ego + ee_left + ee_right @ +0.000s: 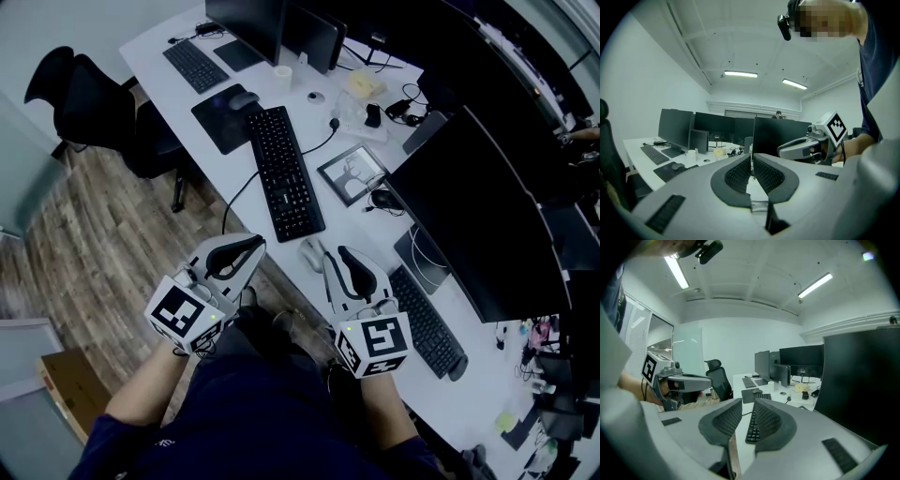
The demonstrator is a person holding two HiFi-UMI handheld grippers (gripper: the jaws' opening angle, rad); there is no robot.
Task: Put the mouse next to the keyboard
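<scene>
Left gripper: held off the near edge of the long white desk, above the wood-look plank floor. Its ribbed dark pads sit together but for a hairline slit, with nothing between them.

Ahead of those fingertips and a little right: the long black keyboard lies lengthwise on the desk, its near end close to the desk edge. Farther ahead, a black mouse pad carrying a dark grey mouse lies just beside the keyboard's far end.

Small light-grey computer mouse: on the desk, between the two grippers' fingertips, just past the keyboard's near end and just left of the right gripper's tips. From above, contact with the nearest finger cannot be judged.

Right gripper: jaws a narrow gap apart and empty — its own view shows only the black keyboard through the gap.

Ahead of its fingers, a grey-framed picture lies flat on the desk. To their right are a second black keyboard and a large black monitor.
</scene>
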